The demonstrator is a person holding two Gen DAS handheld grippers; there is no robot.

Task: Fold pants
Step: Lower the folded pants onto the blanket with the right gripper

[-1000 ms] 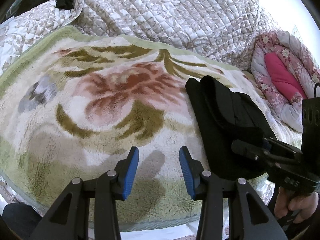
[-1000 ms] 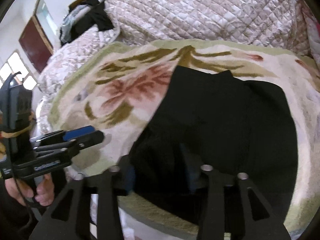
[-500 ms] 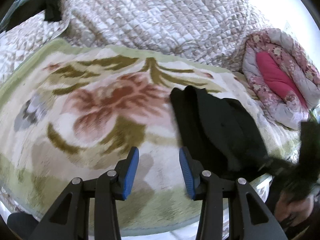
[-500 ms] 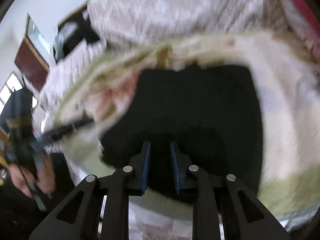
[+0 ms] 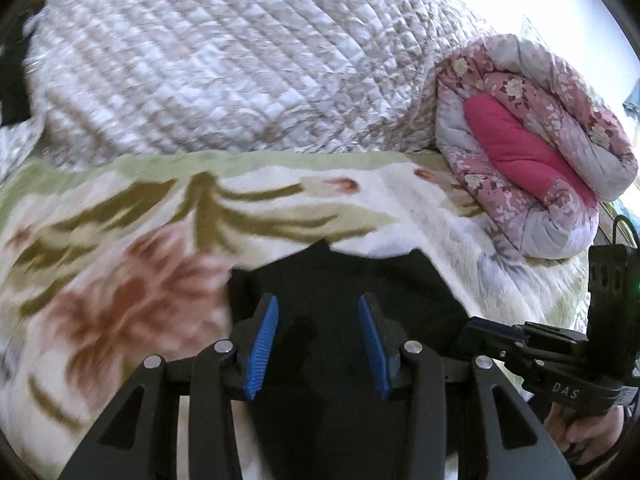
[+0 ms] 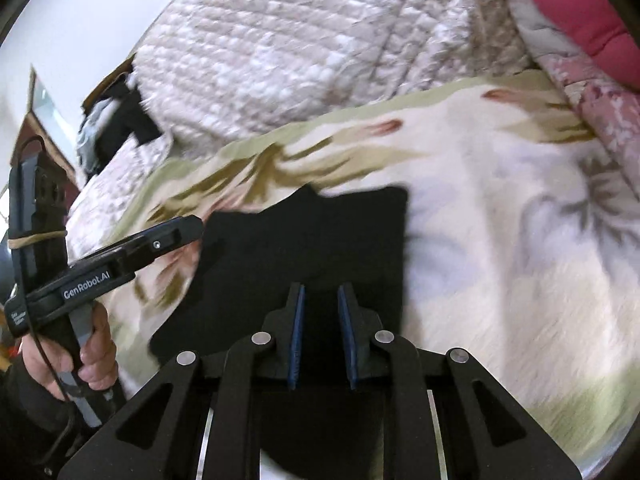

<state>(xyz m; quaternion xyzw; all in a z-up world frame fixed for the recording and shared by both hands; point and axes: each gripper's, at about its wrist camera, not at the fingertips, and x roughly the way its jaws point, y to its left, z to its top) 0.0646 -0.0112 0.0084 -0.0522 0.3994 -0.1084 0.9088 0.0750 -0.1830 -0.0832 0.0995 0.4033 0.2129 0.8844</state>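
Observation:
The black pants (image 5: 340,280) lie folded on a floral blanket (image 5: 120,280); in the right wrist view the pants (image 6: 320,232) form a dark block. My left gripper (image 5: 317,304) hovers open over their near part, blue pads wide apart with nothing pinched. My right gripper (image 6: 322,288) has its jaws drawn narrow at the pants' near edge, and black cloth fills the gap between the pads. In the left wrist view the right gripper (image 5: 476,326) reaches the pants' right edge. The left gripper (image 6: 192,226) shows at the pants' left side, held by a hand (image 6: 92,360).
A quilted grey-white cover (image 5: 240,60) is heaped behind the blanket. A rolled pink floral quilt (image 5: 532,152) lies at the far right. Dark clothes (image 6: 116,128) sit at the far left. The bed's near edge runs under both grippers.
The right jaws went from wide apart to narrow over the pants' near edge. Both grippers swung right; the left one passed from the bare blanket to above the pants.

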